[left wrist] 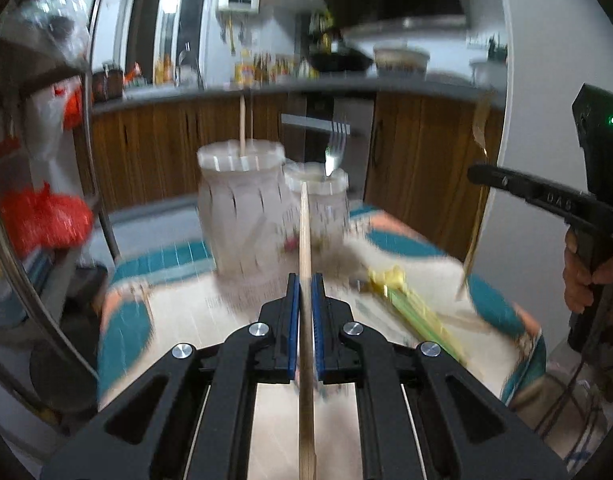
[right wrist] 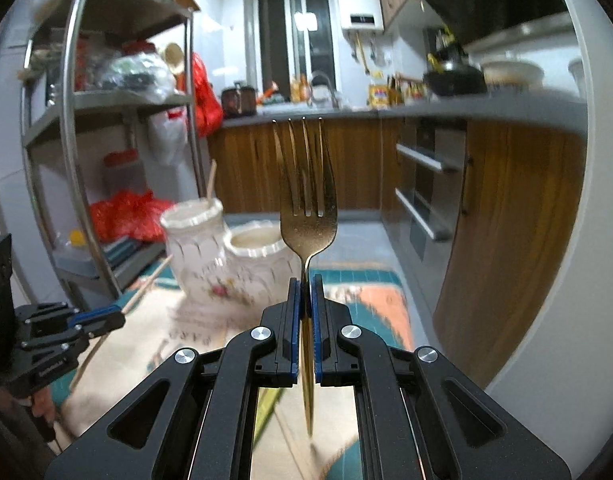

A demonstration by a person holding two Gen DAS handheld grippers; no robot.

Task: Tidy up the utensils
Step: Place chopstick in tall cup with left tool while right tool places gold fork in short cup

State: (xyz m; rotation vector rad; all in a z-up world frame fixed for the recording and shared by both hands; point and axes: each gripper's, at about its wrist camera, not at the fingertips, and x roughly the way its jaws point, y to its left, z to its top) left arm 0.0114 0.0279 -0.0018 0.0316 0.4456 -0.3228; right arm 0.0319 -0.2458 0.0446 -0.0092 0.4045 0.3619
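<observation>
My left gripper is shut on a wooden chopstick that points toward two white ceramic holders. The taller holder has chopsticks standing in it; the shorter holder holds a fork. My right gripper is shut on a gold fork, tines up, in front of the shorter holder and right of the taller one. The left gripper with its chopstick shows at the left of the right wrist view. The right gripper's body shows at the right of the left wrist view.
The holders stand on a table with a patterned cloth. Yellow-green utensils lie on the cloth to the right. A metal shelf rack with bags stands left. Wooden kitchen cabinets and an oven are behind.
</observation>
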